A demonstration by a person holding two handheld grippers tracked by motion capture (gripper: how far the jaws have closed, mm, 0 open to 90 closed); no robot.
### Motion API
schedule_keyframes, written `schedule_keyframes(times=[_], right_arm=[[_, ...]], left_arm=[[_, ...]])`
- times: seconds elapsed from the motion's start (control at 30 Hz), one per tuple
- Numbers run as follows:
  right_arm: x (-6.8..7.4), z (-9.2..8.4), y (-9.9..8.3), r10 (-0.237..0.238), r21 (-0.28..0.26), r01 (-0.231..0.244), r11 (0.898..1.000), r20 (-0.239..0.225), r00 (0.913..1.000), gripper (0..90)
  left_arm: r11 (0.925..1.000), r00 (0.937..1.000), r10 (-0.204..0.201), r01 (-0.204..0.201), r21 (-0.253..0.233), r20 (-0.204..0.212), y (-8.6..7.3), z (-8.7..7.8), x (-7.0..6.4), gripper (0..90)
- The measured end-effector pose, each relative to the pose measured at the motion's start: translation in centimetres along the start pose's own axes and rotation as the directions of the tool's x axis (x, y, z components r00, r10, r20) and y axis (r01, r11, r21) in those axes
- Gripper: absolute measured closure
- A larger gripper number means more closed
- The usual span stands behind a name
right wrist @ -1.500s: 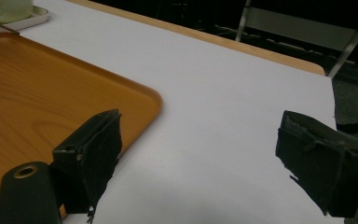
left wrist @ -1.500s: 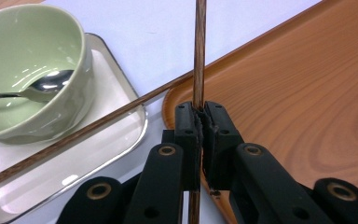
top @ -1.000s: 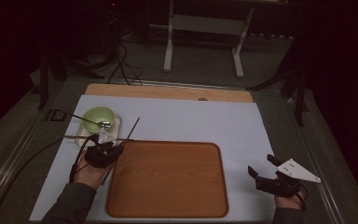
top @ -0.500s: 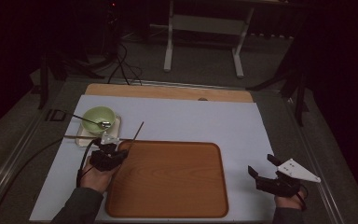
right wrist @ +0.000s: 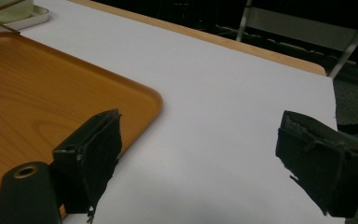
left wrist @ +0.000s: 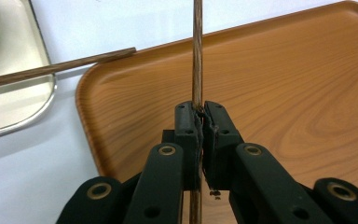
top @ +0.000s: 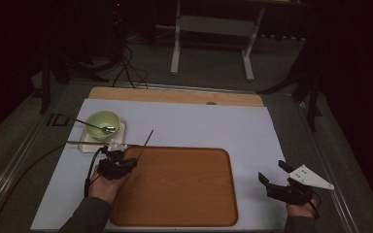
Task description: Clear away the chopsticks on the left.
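Two wooden chopsticks are in play. One chopstick (left wrist: 197,56) is clamped between the fingers (left wrist: 189,128) of the left gripper (top: 118,162), its shaft running forward and up over the near-left corner of the wooden tray (top: 184,194); in the high view its tip (top: 149,135) points away past the tray's far edge. The other chopstick (top: 94,142) lies across the small pale dish (top: 85,145) beside the tray, its end reaching the tray's corner (left wrist: 116,52). On that dish sits a green bowl (top: 103,121) with a metal spoon (top: 90,124) leaning in it, handle out to the left. Everything rests on a white sheet covering the bench (top: 199,121). At the right edge of the sheet, the right gripper (top: 279,178) hangs with its fingers (right wrist: 98,149) wide apart and empty, just off the tray's right side.
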State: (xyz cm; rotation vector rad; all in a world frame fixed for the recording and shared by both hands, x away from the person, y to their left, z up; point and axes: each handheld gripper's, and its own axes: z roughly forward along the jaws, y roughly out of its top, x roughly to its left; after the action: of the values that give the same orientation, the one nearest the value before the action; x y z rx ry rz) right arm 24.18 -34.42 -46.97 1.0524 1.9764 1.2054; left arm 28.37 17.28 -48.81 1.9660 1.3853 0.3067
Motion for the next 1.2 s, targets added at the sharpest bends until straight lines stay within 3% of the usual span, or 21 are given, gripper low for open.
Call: schedule_keyframes(times=[0.4, 0.73, 1.2], right_arm=[[-0.3, 0.2, -0.4, -0.002, 0.008, 0.002, 1.0, -0.001, 1.0, 14.0], [-0.4, 0.2, -0.4, -0.001, 0.007, 0.001, 1.0, -0.002, 1.0, 14.0], [-0.4, 0.2, -0.3, -0.004, 0.003, 0.004, 1.0, -0.002, 1.0, 14.0]], left_arm=[[0.9992, 0.9992, -0.039, 0.039, 0.008, -0.003, -0.4, 0.2, 0.1, 85.9], [0.999, 0.9986, -0.035, 0.036, 0.028, -0.04, -1.1, 0.3, -0.1, 85.9], [0.9957, 0.9953, -0.061, 0.066, 0.065, -0.075, -2.5, 0.2, 0.1, 85.7]])
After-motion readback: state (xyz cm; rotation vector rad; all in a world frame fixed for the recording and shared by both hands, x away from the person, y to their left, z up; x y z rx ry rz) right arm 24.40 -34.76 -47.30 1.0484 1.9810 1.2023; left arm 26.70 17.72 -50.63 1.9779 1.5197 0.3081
